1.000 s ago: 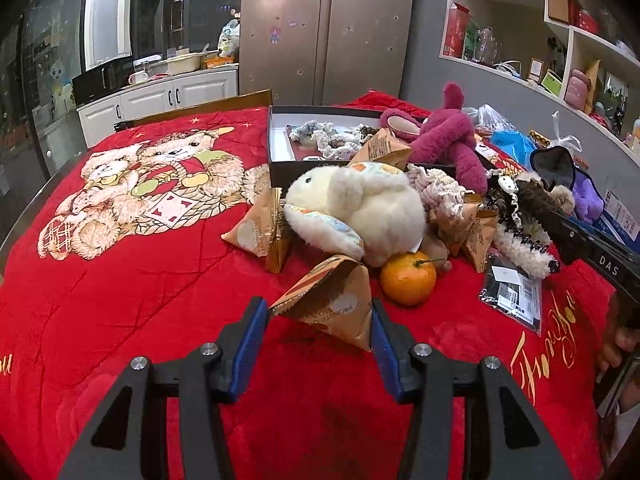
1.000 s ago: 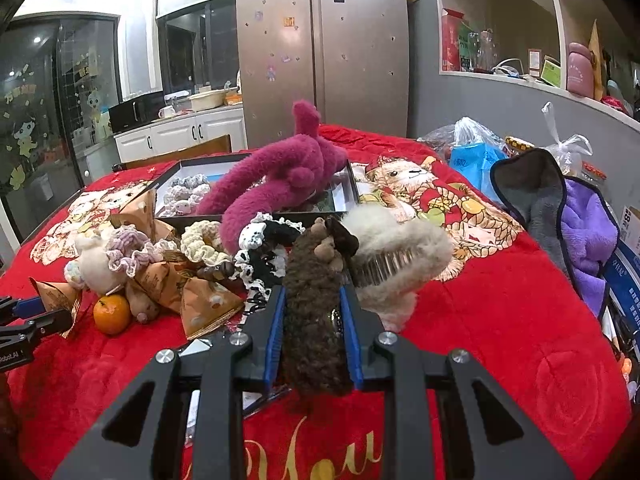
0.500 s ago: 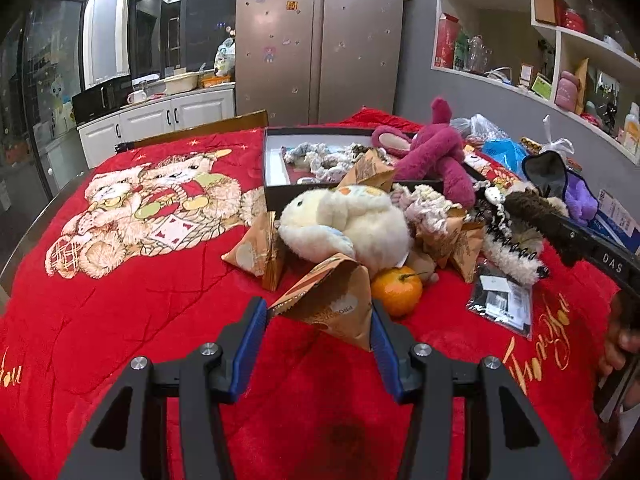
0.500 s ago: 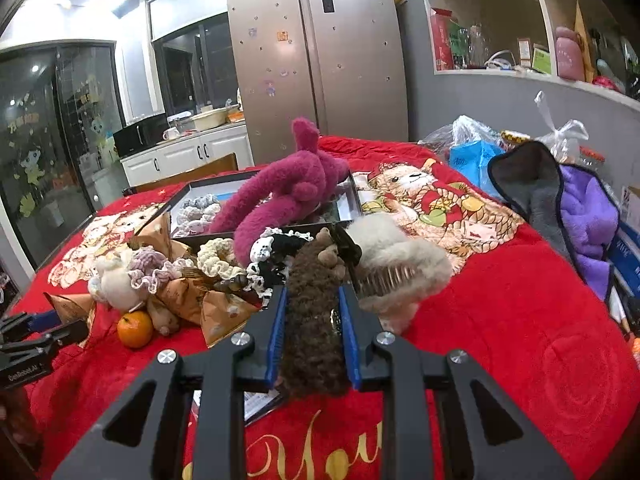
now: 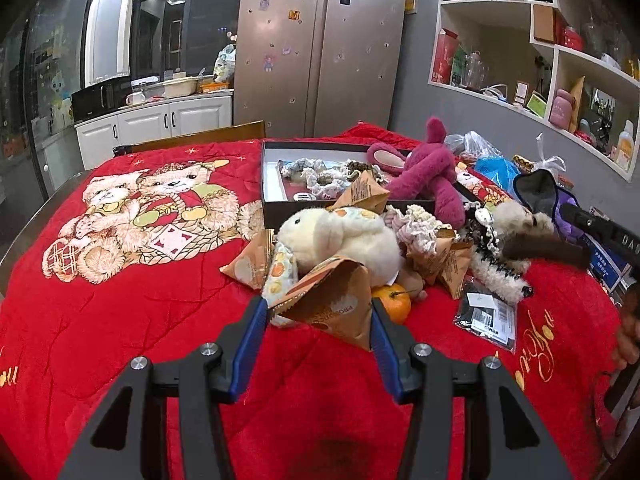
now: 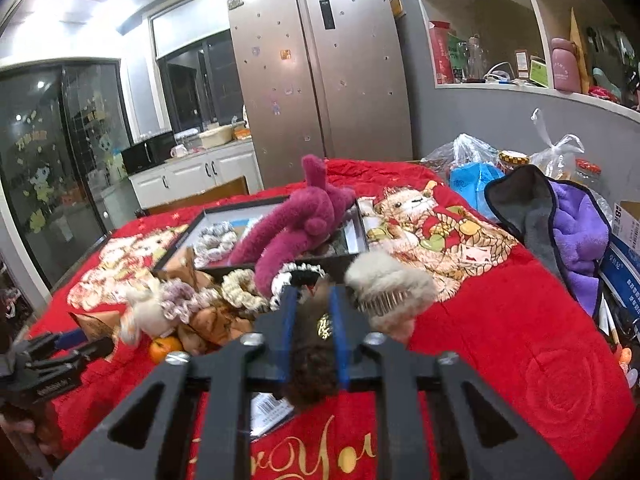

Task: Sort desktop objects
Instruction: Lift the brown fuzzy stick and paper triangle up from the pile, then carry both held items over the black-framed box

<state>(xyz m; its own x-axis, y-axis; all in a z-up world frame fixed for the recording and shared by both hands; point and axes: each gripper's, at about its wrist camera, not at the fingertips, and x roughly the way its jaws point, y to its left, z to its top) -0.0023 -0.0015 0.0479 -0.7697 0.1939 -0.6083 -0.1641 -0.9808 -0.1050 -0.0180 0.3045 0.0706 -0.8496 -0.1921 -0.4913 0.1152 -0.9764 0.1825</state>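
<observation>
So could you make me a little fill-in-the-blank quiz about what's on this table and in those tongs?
1. The left tongs hold a brown paper ____.
2. The small round fruit beside the cream plush toy is coloured ____.
3. The right tongs are shut on a fuzzy brown hair clip, while the magenta plush toy lies across the edge of the black ____.

Missing words: packet; orange; box

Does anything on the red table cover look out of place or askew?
Yes. The magenta plush toy lies across the rim of the dark shallow box, half in and half out, not resting inside. In front of the box, scrunchies, brown paper packets and an orange lie mixed in one heap.
</observation>
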